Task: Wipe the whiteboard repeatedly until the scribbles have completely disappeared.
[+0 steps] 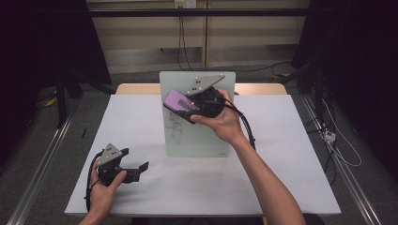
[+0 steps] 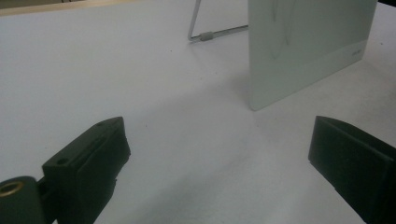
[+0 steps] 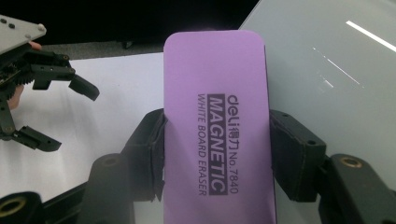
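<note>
Right tool (image 1: 187, 108): clamped on the flat purple rectangular magnetic whiteboard eraser (image 1: 177, 101), one black pad pressing on each long side, as the right gripper view shows (image 3: 217, 135).
Eraser position: held in the air in front of the upper part of the small upright frosted-glass whiteboard (image 1: 213, 140); whether its hidden face touches the board cannot be told.
Eraser markings: dark print along its length reads "deli MAGNETIC WHITE BOARD ERASER No. 7840".
Right hand (image 1: 225, 123): wrapped around the tool's black body, forearm coming in from the lower right; a black cable trails from it.
Whiteboard: stands near the far middle of the white table (image 1: 291, 154), leaning back on a thin metal wire stand (image 2: 210, 33); faint grey pen lines show on its lower left part (image 1: 176, 125).
Left tool (image 1: 136, 169): jaws spread wide with nothing between them, hanging low over the table near the front left corner, well apart from the board.
Left hand (image 1: 105, 185): grips the tool from behind; a grey three-cornered plate sits on top.
Left tool's outlook: the board's lower corner stands ahead of it to the right (image 2: 303, 51).
</note>
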`<control>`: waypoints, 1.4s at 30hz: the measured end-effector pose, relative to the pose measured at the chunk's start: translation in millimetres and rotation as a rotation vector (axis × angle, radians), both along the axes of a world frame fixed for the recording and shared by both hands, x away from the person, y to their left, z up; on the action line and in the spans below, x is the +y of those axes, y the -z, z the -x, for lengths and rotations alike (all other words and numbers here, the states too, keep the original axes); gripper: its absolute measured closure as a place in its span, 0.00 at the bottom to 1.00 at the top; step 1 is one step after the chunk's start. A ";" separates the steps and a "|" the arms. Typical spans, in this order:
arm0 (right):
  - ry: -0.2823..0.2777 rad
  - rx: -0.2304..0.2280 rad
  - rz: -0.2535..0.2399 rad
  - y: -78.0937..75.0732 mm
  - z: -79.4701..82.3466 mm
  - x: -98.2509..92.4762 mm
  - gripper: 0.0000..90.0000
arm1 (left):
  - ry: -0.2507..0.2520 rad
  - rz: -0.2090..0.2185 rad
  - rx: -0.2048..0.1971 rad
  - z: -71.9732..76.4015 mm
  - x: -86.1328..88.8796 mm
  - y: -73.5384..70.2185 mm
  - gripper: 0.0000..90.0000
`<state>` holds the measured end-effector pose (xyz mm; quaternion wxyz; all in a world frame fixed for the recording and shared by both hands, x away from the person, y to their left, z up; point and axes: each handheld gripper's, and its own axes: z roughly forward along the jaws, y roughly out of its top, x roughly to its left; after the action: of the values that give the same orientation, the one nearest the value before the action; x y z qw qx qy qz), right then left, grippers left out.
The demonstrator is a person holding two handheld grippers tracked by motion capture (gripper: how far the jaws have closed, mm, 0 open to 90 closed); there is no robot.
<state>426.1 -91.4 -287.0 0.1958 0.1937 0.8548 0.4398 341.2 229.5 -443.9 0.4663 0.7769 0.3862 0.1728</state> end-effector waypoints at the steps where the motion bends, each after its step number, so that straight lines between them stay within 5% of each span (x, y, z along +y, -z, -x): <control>1: 0.003 0.001 0.000 -1.9 -3.1 0.9 0.47 | 0.000 -0.001 0.000 -0.1 0.0 0.0 0.05; 21: 0.011 -0.008 0.020 0.7 -9.6 5.8 0.47 | 0.002 -0.006 0.000 0.0 -1.3 0.9 0.05; 24: 0.015 -0.018 0.060 6.4 -4.8 8.7 0.47 | 0.003 -0.007 0.002 0.2 -0.5 0.9 0.05; 42: -0.009 0.043 0.103 39.5 5.3 19.5 0.47 | 0.002 -0.008 0.002 0.0 -1.4 1.2 0.05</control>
<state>420.8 -71.9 -326.6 0.1852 0.1889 0.8812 0.3917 341.2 228.2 -445.2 0.4630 0.7794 0.3851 0.1730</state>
